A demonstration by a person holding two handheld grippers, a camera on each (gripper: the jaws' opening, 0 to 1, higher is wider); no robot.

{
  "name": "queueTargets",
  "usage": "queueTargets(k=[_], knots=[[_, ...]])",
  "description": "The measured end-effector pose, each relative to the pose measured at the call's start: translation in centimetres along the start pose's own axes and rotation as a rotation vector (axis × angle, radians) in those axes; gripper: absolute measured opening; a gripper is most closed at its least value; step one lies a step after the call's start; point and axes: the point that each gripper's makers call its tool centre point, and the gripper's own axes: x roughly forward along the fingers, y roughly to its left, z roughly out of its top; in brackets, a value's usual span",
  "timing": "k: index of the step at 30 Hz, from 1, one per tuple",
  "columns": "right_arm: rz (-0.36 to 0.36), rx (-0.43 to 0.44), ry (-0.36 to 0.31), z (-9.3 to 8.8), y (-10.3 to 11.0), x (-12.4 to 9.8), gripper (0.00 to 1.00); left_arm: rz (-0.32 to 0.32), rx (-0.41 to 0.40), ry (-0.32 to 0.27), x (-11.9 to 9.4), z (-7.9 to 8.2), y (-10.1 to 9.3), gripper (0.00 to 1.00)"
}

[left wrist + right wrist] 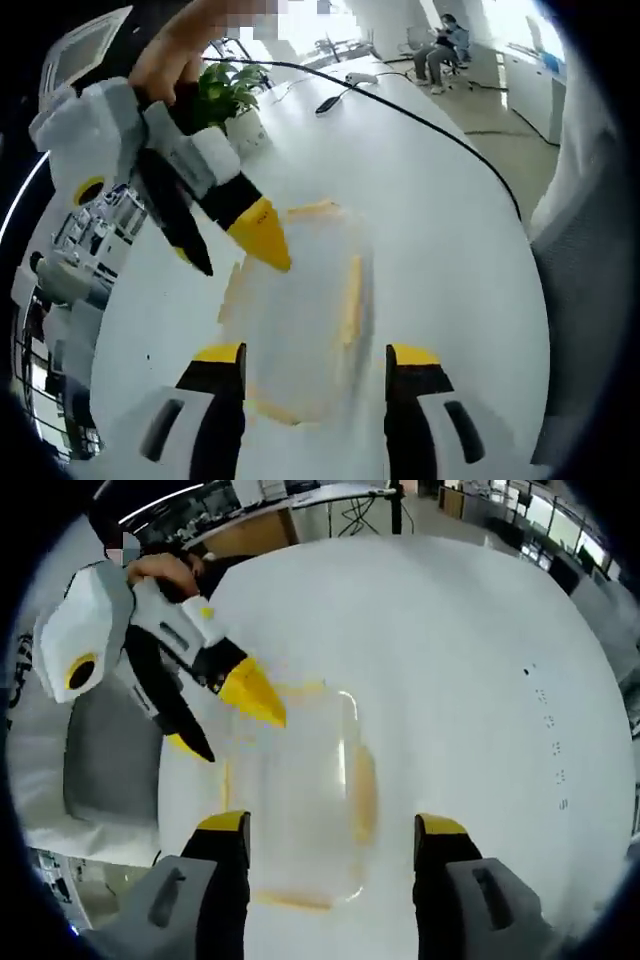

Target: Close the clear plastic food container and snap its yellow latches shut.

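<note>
Container point(300, 315), clear with yellow latches point(352, 298), lies blurred on white table point(440, 220).

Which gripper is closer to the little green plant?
Right. The right gripper reaches over the container's far side, just before the plant. The left gripper sits at its near side, farther off.

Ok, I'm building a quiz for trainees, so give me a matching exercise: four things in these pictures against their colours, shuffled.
Things:
1 container latch
2 potted plant
3 cable
4 table

Colours:
a white
b green
c yellow
d black

Pairs: 1-c, 2-b, 3-d, 4-a.
</note>
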Motion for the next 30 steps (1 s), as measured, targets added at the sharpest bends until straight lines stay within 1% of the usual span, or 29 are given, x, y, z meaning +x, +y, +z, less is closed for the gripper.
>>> queueTargets(k=[1, 2, 3, 4, 5, 6, 7, 8, 9, 10, 11, 12, 14, 17, 19, 20, 21, 22, 24, 26, 28, 30], knots=[[-0.008, -0.006, -0.006, -0.2, 0.1, -0.2, 0.68, 0.006, -0.032, -0.02, -0.4, 0.2, 0.9, 0.58], [-0.009, -0.002, -0.009, -0.5, 0.4, -0.4, 0.69, -0.009, -0.042, -0.029, -0.7, 0.3, 1.2, 0.59], [-0.01, -0.001, -0.012, -0.8, 0.5, -0.5, 0.69, -0.02, -0.048, -0.034, -0.7, 0.3, 1.3, 0.64], [-0.015, -0.001, -0.014, -1.1, 0.7, -0.7, 0.69, -0.049, -0.068, -0.042, -1.0, 0.3, 1.6, 0.69], [-0.018, -0.003, -0.014, -1.3, 0.9, -0.7, 0.68, -0.073, -0.087, -0.035, -1.1, 0.2, 1.9, 0.74], [-0.023, -0.001, -0.013, -1.6, 1.1, -0.8, 0.69, -0.09, -0.089, -0.027, -1.1, 0.0, 2.1, 0.77], [-0.028, 0.001, -0.014, -1.8, 1.1, -0.8, 0.69, -0.113, -0.069, -0.002, -1.2, -0.3, 2.1, 0.78], [-0.03, 0.002, -0.014, -2.0, 1.3, -0.7, 0.7, -0.148, -0.024, 0.041, -1.1, -0.9, 2.0, 0.78], [-0.032, 0.004, -0.012, -2.3, 1.5, -0.6, 0.7, -0.175, 0.002, 0.079, -1.0, -1.4, 1.9, 0.78], [-0.034, 0.004, -0.011, -2.4, 1.6, -0.5, 0.7, -0.215, 0.01, 0.094, -0.7, -1.6, 1.5, 0.78], [-0.036, 0.005, -0.009, -2.6, 1.7, -0.4, 0.7, -0.236, 0.008, 0.112, -0.6, -1.9, 1.3, 0.79], [-0.04, 0.002, -0.003, -2.9, 1.9, -0.2, 0.71, -0.253, 0.027, 0.132, -0.2, -2.2, 1.4, 0.79], [-0.047, -0.004, 0.011, -3.3, 2.0, 0.2, 0.72, -0.259, 0.046, 0.14, 0.5, -2.2, 1.7, 0.79], [-0.06, -0.014, 0.036, -3.9, 2.0, 0.9, 0.75, -0.289, 0.031, 0.128, 1.6, -1.9, 1.5, 0.79], [-0.07, -0.03, 0.05, -4.0, 2.0, 1.3, 0.78, -0.305, 0.053, 0.157, 2.1, -2.4, 1.3, 0.78], [-0.072, -0.035, 0.053, -4.1, 2.1, 1.4, 0.8, -0.316, 0.08, 0.177, 2.2, -2.7, 1.2, 0.75], [-0.069, -0.041, 0.05, -4.0, 2.2, 1.7, 0.82, -0.306, 0.086, 0.176, 2.5, -2.7, 1.4, 0.73], [-0.064, -0.041, 0.05, -4.0, 2.3, 1.8, 0.83, -0.309, 0.083, 0.181, 2.6, -2.9, 1.4, 0.72], [-0.061, -0.04, 0.056, -4.1, 2.4, 2.3, 0.83, -0.326, 0.065, 0.166, 2.6, -2.7, 1.2, 0.72], [-0.061, -0.052, 0.07, -4.3, 2.2, 2.6, 0.82, -0.332, 0.067, 0.16, 2.6, -2.6, 1.1, 0.73], [-0.06, -0.053, 0.078, -4.5, 1.9, 2.8, 0.81, -0.333, 0.07, 0.166, 2.7, -2.7, 1.0, 0.74], [-0.057, -0.049, 0.079, -4.5, 2.0, 3.0, 0.8, -0.333, 0.081, 0.181, 2.8, -3.2, 1.0, 0.74]])
